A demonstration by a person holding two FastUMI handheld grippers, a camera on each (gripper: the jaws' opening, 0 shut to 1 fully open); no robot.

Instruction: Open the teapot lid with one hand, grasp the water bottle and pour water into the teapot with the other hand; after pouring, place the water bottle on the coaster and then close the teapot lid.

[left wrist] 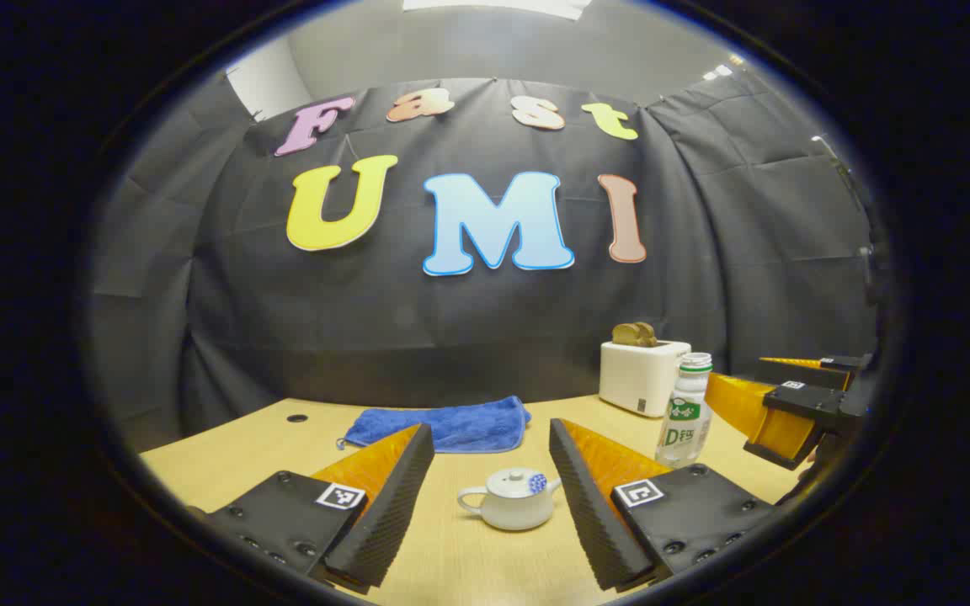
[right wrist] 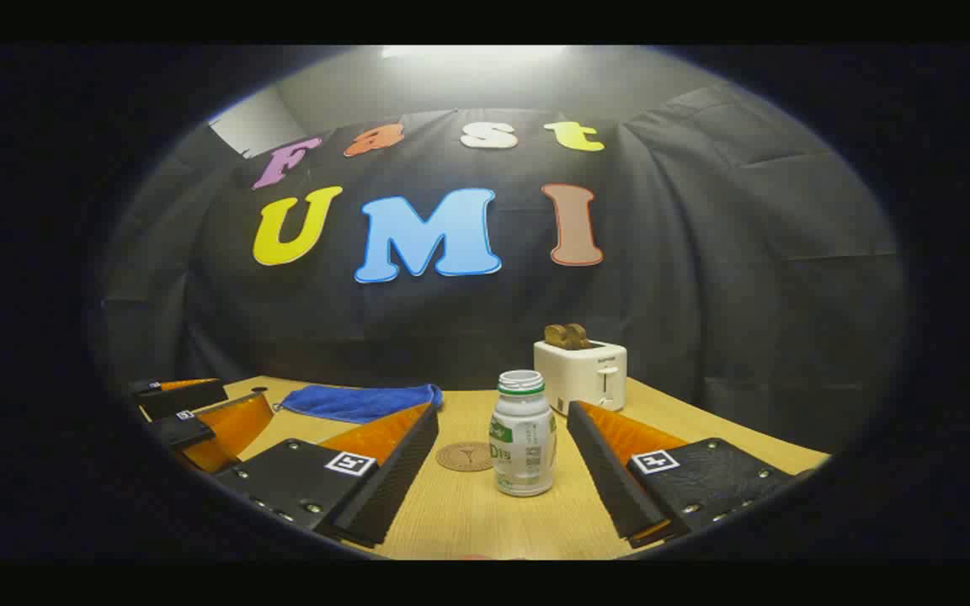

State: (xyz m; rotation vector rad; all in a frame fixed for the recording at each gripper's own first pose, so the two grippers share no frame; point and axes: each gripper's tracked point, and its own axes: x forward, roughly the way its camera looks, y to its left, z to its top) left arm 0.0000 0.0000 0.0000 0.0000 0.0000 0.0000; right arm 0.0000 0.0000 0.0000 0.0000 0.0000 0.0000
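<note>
In the left gripper view, the left hand-held gripper [left wrist: 492, 497] is hovering low over the wooden surface [left wrist: 224, 450] with its jaws spread wide and gripping nothing. The teapot [left wrist: 512, 498] is sitting on the surface between and just beyond the two fingers, touching neither, with its lid [left wrist: 519, 482] resting in place and its handle pointing to the view's left. The water bottle [left wrist: 685, 412] is standing upright to the right of the teapot, uncapped as far as the right gripper view shows. In that view the right hand-held gripper [right wrist: 503, 480] is likewise standing released, its fingers flanking the water bottle [right wrist: 522, 438] without pressing on it; a gap is showing on both sides. The coaster [right wrist: 465, 456] is lying flat on the surface just left of the bottle and slightly behind it, bare. A white toaster [right wrist: 583, 370] holding two slices of bread [right wrist: 567, 336] is standing behind the bottle toward the rear of the surface. A blue towel [right wrist: 359, 401] is lying folded at the back left. The other gripper is showing at the left edge of the right gripper view and at the right edge of the left gripper view.
</note>
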